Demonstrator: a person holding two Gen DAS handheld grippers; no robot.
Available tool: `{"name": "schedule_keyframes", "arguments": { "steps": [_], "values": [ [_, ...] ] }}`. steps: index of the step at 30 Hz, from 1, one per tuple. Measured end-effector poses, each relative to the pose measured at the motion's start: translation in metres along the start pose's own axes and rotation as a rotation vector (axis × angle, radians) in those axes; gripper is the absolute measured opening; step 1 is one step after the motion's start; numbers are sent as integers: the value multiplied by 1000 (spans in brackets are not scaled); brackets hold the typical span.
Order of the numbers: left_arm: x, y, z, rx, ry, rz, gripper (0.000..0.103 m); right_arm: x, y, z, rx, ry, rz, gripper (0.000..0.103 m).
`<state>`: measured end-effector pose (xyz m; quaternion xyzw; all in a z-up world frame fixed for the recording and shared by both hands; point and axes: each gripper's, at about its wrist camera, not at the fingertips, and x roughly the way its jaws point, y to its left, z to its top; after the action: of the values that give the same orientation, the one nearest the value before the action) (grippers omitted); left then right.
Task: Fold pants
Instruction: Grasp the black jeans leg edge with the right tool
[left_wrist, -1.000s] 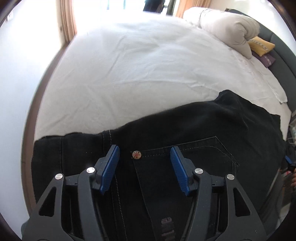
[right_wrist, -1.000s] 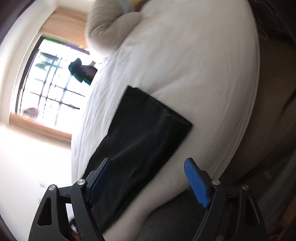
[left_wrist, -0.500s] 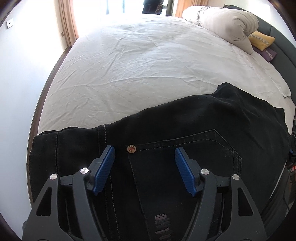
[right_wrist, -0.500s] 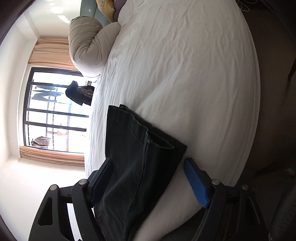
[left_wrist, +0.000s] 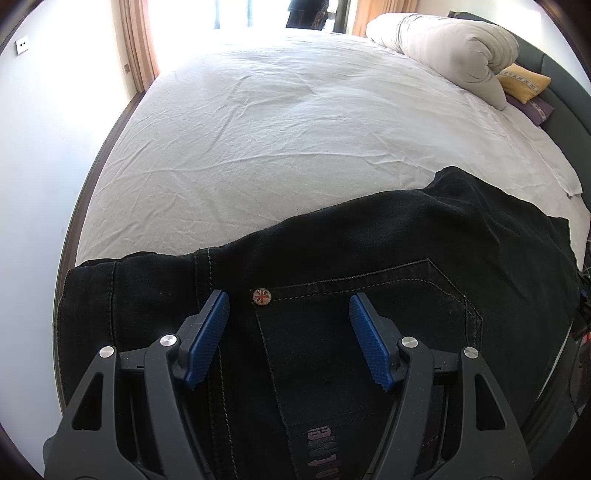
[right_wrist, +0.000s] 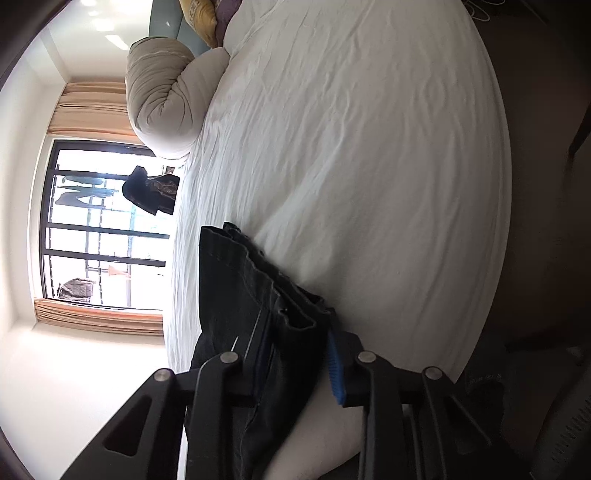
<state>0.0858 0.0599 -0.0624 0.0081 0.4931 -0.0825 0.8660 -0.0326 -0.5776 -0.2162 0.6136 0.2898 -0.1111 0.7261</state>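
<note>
Gripping pants, right gripper, rolled duvet beyond

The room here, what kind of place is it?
Most likely a bedroom. A large bed with a white sheet fills the view, a rolled duvet and yellow pillow lie at its head, and curtains frame a big window.

The left wrist view looks forward and down from close above the black pants, across the white bed toward the window and the rolled duvet. The right wrist view is rolled sideways, hard against the pants at the bed's edge. The 2 views share pants, bed, duvet and window.
</note>
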Motion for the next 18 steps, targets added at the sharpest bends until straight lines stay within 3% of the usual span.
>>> {"name": "schedule_keyframes", "arguments": {
  "steps": [4, 10, 18],
  "values": [
    [-8, 2, 5, -48, 6, -15, 66, 0, 4, -2, -13, -6, 6, 18],
    [-31, -13, 19, -92, -48, -76, 69, -5, 19, -5, -74, -40, -26, 16],
    [-38, -41, 31, -68, -83, -157, 102, -9, 43, -13, -167, -77, -77, 16]
  ]
}}
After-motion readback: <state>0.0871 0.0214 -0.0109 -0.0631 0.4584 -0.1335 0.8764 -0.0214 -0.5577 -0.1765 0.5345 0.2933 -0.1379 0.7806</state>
